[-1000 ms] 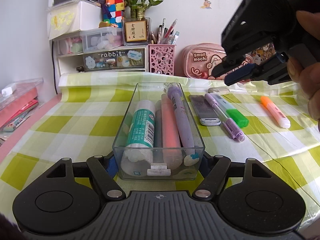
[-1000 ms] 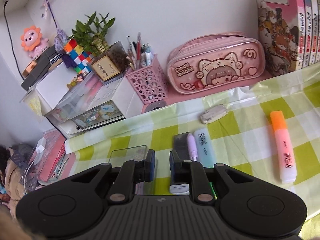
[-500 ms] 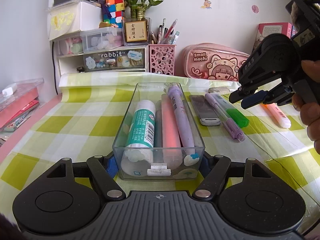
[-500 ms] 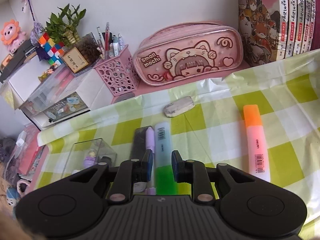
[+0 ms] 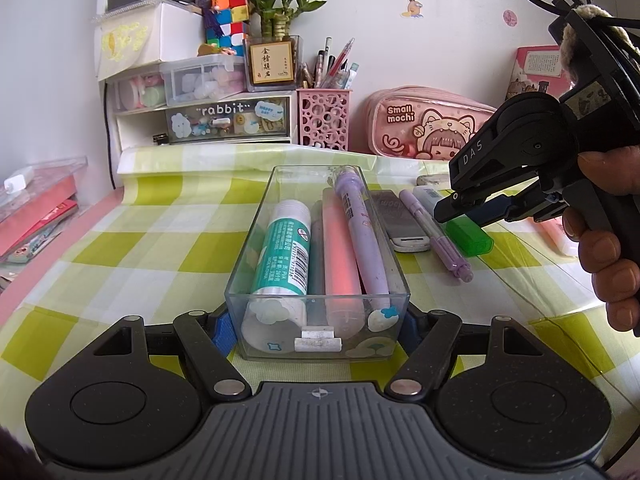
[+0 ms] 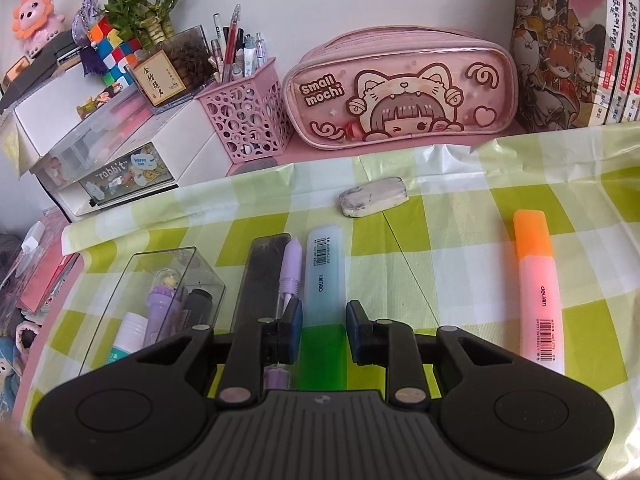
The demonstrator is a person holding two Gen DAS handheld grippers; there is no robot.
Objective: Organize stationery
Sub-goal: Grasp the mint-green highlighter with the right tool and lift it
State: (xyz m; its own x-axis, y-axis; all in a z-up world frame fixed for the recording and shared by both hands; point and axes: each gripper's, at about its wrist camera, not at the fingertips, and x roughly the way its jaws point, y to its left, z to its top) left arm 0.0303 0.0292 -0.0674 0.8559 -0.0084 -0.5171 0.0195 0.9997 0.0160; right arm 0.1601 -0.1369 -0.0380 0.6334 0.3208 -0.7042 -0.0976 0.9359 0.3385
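My left gripper (image 5: 318, 328) is shut on the near end of a clear plastic box (image 5: 256, 240) holding a glue stick (image 5: 284, 252), a pink highlighter (image 5: 340, 252) and a purple pen (image 5: 362, 240). To the right of the box lie a dark flat case (image 6: 264, 276), a lilac pen (image 6: 290, 268) and a green-capped highlighter (image 6: 323, 264). My right gripper (image 6: 324, 320), held by a hand, hangs low over that highlighter. Its jaws are opening, and the green cap shows between the fingers with gaps on both sides. An orange highlighter (image 6: 536, 280) lies further right and a worn eraser (image 6: 374, 201) behind.
Along the back wall stand a pink pencil case (image 6: 400, 92), a pink pen holder (image 6: 248, 120), white drawer units (image 5: 208, 120) and books (image 6: 568, 48). A red folder (image 5: 36, 208) lies at the left edge of the checked tablecloth.
My right gripper came down from high at the right to just over the green-capped highlighter, and its jaws spread wider. My left gripper and the box stayed put.
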